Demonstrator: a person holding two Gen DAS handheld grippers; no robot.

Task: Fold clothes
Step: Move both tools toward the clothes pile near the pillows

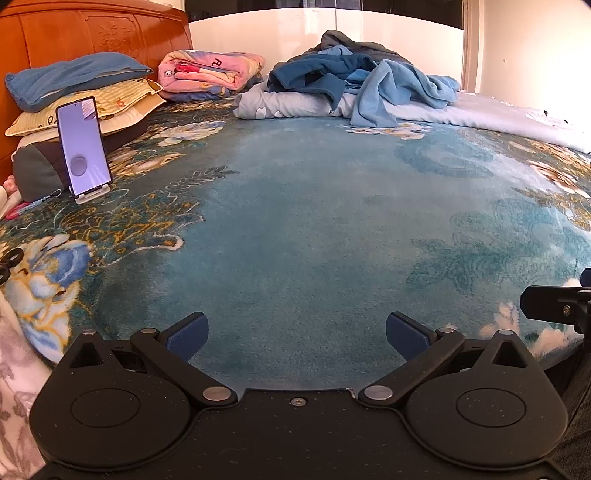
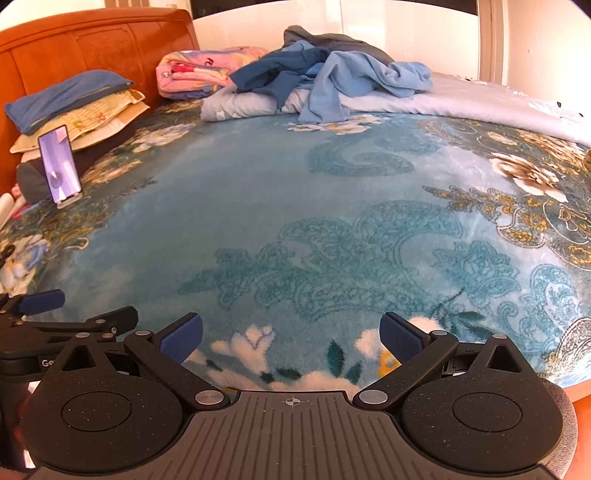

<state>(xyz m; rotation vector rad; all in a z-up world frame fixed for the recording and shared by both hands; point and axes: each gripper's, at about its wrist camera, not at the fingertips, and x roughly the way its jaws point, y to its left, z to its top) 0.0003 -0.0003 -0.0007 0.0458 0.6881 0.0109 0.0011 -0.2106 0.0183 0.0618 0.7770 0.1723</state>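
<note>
A heap of unfolded clothes [image 1: 354, 70], dark blue, light blue and grey, lies at the far side of the bed on a pale quilt [image 1: 295, 105]; it also shows in the right wrist view [image 2: 325, 70]. My left gripper [image 1: 297, 334] is open and empty, low over the near edge of the teal floral blanket [image 1: 295, 229]. My right gripper [image 2: 291, 334] is open and empty, also at the near edge of the blanket [image 2: 258, 206]. The left gripper shows at the left of the right wrist view [image 2: 55, 314]. Both grippers are far from the clothes.
A phone on a stand [image 1: 84, 147] leans against stacked pillows [image 1: 74, 92] at the left by the wooden headboard [image 1: 92, 33]. A folded pink blanket [image 1: 207, 74] lies beside the pillows. White wall and cupboard stand behind the bed.
</note>
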